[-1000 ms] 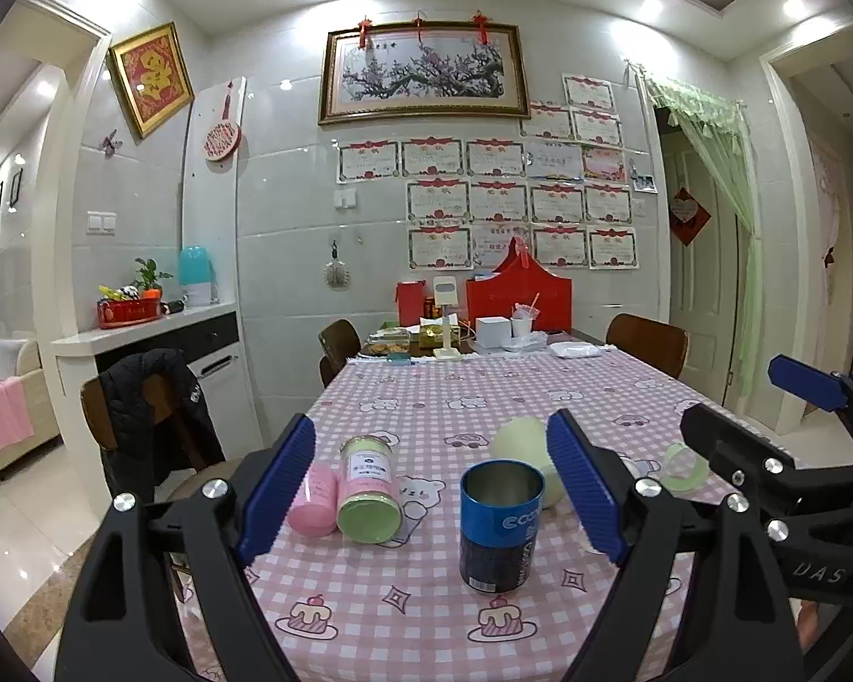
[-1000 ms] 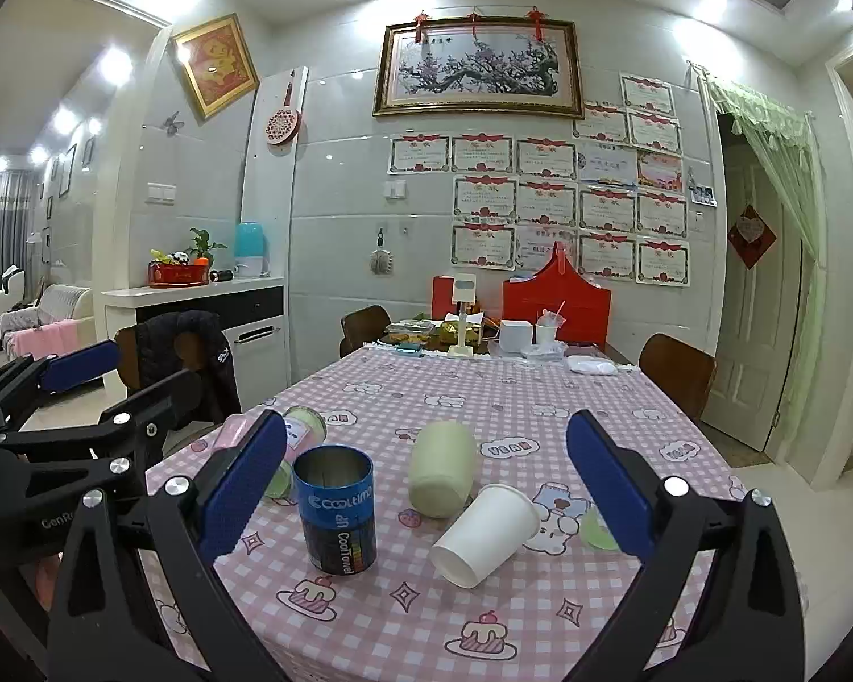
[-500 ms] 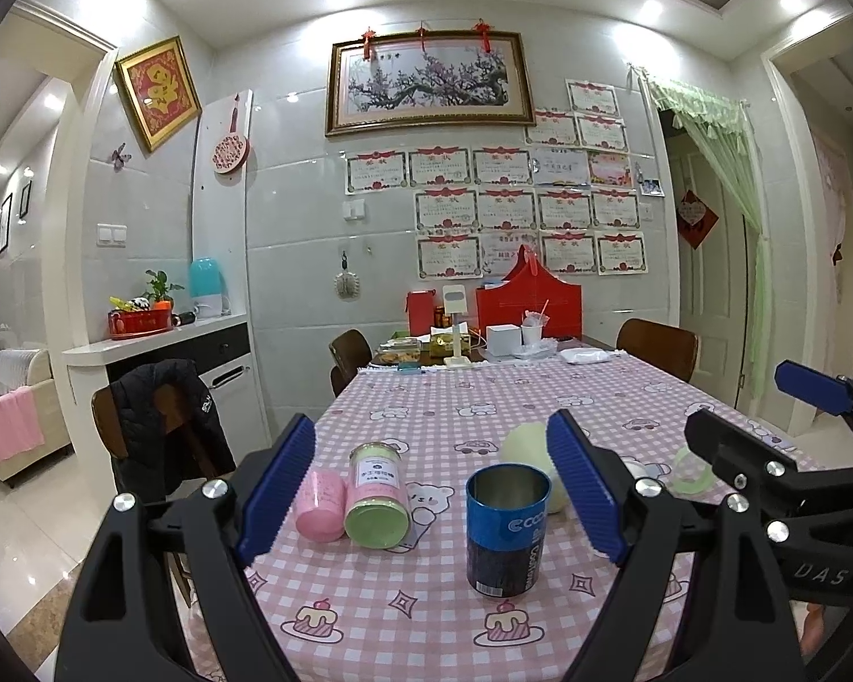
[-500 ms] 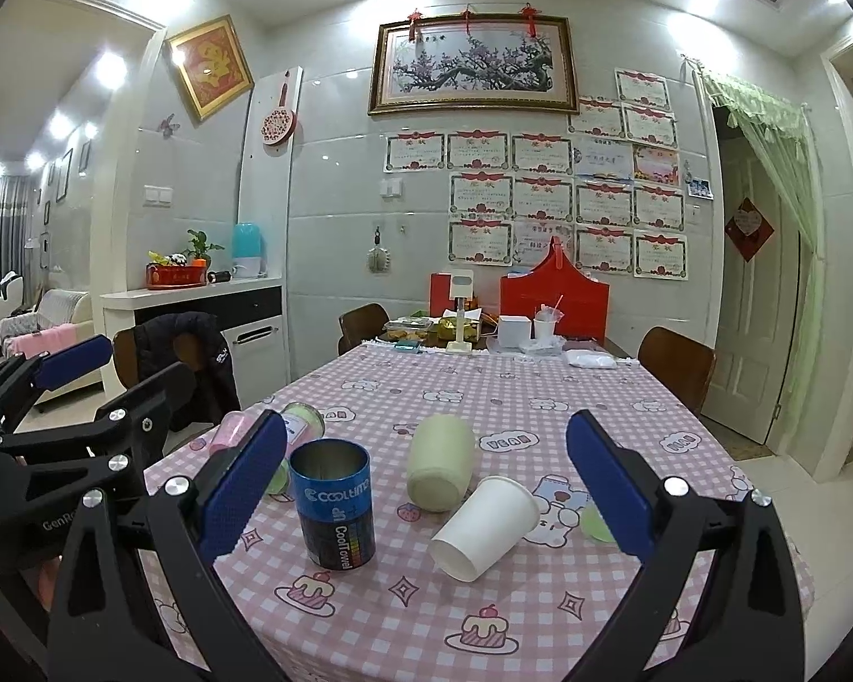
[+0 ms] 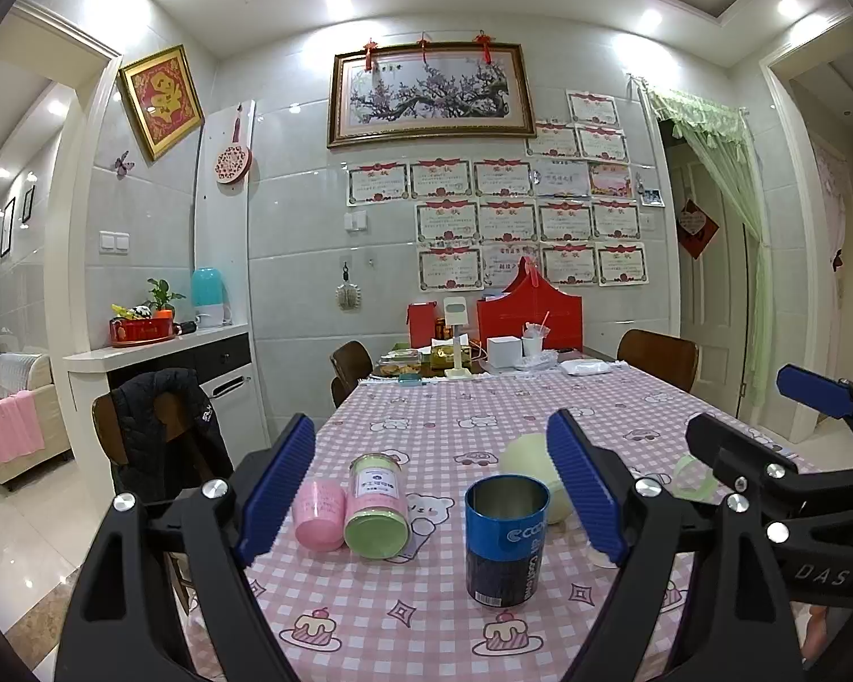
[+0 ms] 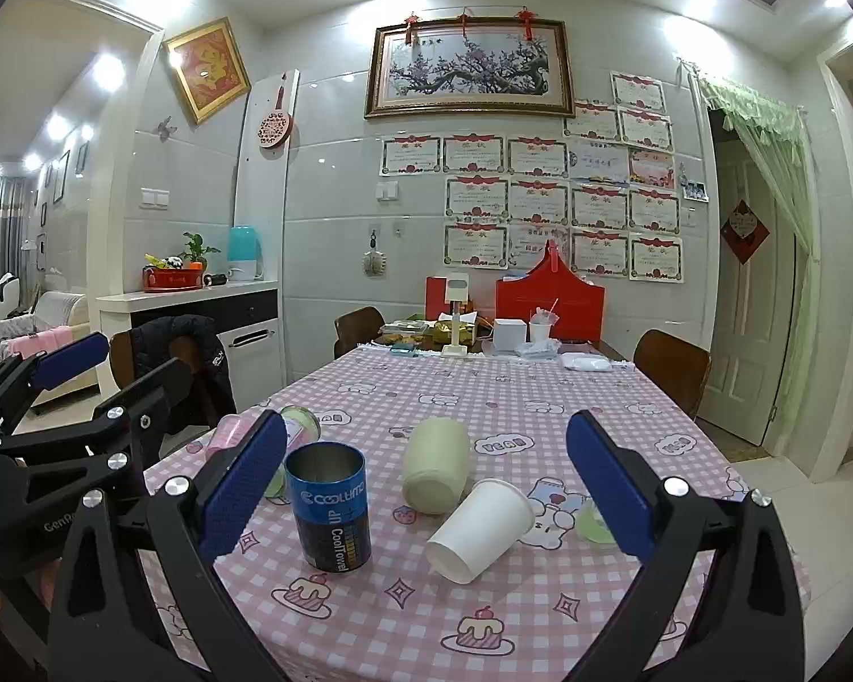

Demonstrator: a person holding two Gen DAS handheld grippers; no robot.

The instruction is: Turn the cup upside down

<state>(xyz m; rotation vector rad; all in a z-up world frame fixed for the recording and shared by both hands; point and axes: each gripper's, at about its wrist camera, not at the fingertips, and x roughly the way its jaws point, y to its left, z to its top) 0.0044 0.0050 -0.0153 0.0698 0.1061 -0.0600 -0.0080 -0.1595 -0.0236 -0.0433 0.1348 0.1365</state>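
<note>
A blue metal cup (image 5: pixel 506 540) (image 6: pixel 328 506) stands upright, mouth up, near the front of the pink checked table (image 5: pixel 483 432) (image 6: pixel 540 398). A white paper cup (image 6: pixel 480 528) lies on its side right of it. A pale green cup (image 6: pixel 435 472) (image 5: pixel 531 474) lies on its side behind. My left gripper (image 5: pixel 435 489) is open and empty, in front of the cups. My right gripper (image 6: pixel 426 486) is open and empty above the table's front edge.
A pink cup (image 5: pixel 319 514) and a green-lidded jar (image 5: pixel 376 506) lie on their sides at the left. A green tape ring (image 5: pixel 692 477) lies at the right. Boxes and a red bag (image 6: pixel 549 307) crowd the far end. Chairs (image 6: pixel 671 364) flank the table.
Both views have tilted up a little, so the table and cups sit lower in the frames. The cups have not moved. Both grippers stay open.
</note>
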